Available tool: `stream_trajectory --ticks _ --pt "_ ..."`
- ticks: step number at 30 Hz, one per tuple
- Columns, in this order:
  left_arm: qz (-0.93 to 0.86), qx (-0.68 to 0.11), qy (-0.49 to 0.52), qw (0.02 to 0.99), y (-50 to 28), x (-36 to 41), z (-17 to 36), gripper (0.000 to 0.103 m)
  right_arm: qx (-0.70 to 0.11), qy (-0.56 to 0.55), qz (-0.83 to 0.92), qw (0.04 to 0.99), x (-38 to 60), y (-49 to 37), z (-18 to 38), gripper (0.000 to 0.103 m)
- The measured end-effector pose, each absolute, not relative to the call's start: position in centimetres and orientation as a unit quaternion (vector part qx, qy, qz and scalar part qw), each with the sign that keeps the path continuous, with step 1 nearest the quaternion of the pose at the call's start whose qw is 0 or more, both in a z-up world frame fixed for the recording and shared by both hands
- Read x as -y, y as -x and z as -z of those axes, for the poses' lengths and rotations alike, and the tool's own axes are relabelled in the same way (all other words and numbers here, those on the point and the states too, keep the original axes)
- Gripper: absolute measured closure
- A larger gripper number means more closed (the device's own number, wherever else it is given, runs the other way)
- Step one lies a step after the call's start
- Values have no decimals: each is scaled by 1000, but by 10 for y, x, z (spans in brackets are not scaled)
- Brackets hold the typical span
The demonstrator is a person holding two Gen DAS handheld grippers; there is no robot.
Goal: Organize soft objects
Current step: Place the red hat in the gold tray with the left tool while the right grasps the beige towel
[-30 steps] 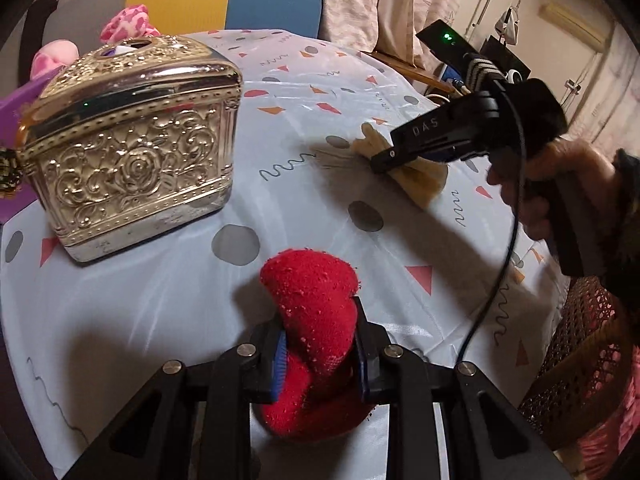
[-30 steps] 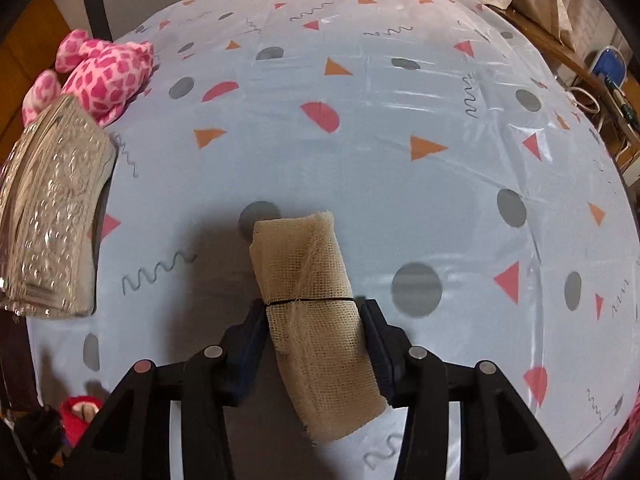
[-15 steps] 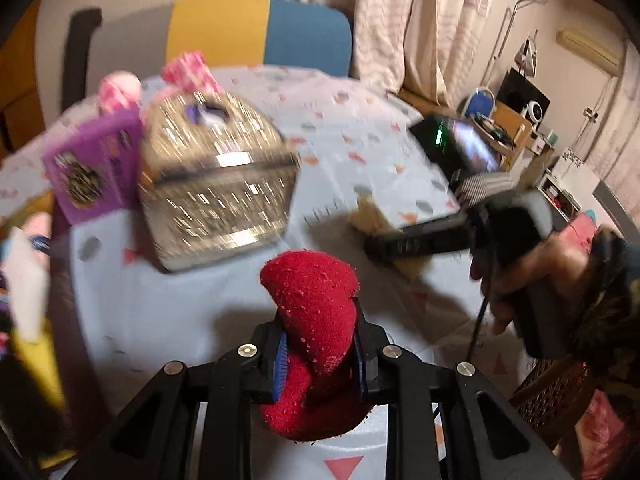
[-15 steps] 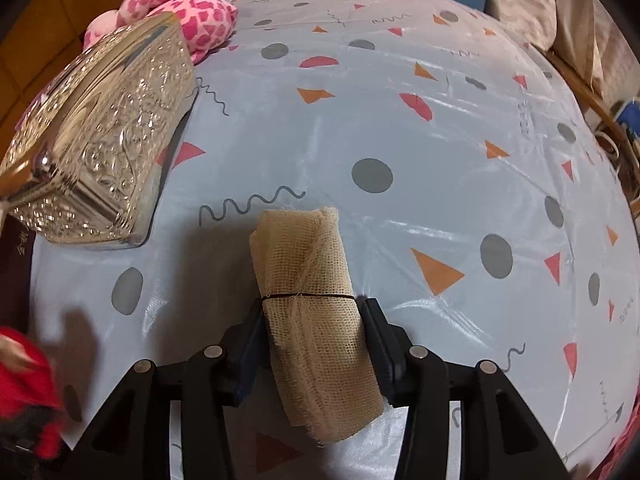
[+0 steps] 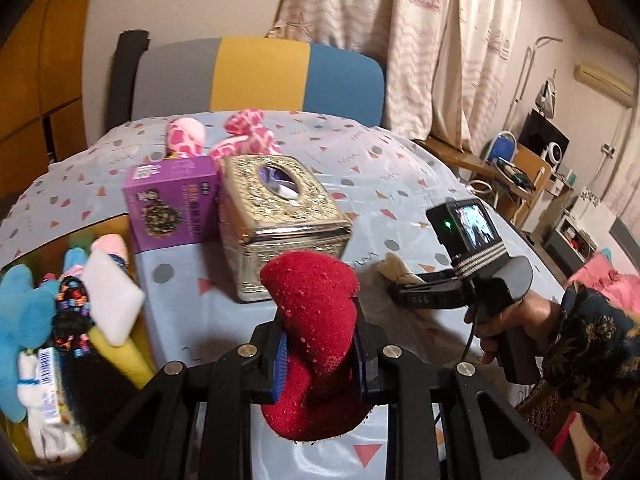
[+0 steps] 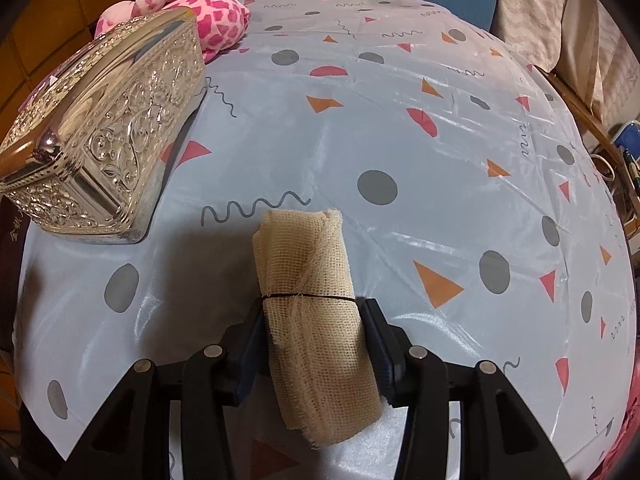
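The only lettering I can make out is "DAS", in small pale capitals on the black arm of the right hand-held gripper, seen from the left wrist view. The purple box on the counter carries print on its front and top, but it is too small and blurred to read. A white packet at the left edge shows a barcode, its digits unreadable.

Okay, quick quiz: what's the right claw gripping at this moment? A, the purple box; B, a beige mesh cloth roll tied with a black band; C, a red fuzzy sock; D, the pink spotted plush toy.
B: in the right wrist view the right claw has its pads pressed on either side of the beige mesh cloth roll.
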State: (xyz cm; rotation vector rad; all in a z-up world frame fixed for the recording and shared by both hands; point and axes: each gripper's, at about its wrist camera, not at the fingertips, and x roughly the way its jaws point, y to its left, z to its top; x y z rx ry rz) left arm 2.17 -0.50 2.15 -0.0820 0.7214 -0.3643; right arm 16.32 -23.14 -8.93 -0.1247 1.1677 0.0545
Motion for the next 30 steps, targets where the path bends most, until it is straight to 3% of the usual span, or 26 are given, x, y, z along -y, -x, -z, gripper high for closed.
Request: stream_trajectory --ticks 13,25,30 --pt "108 -341 80 930 -13 -60 -27 78 -545 70 -27 835 227 -156 88 56" --pt "-100 -313 198 924 23 -245 -24 78 -544 80 -26 835 225 -155 86 56" --pt "-136 -319 238 908 32 -280 -7 78 -544 83 -25 835 224 -154 85 56"
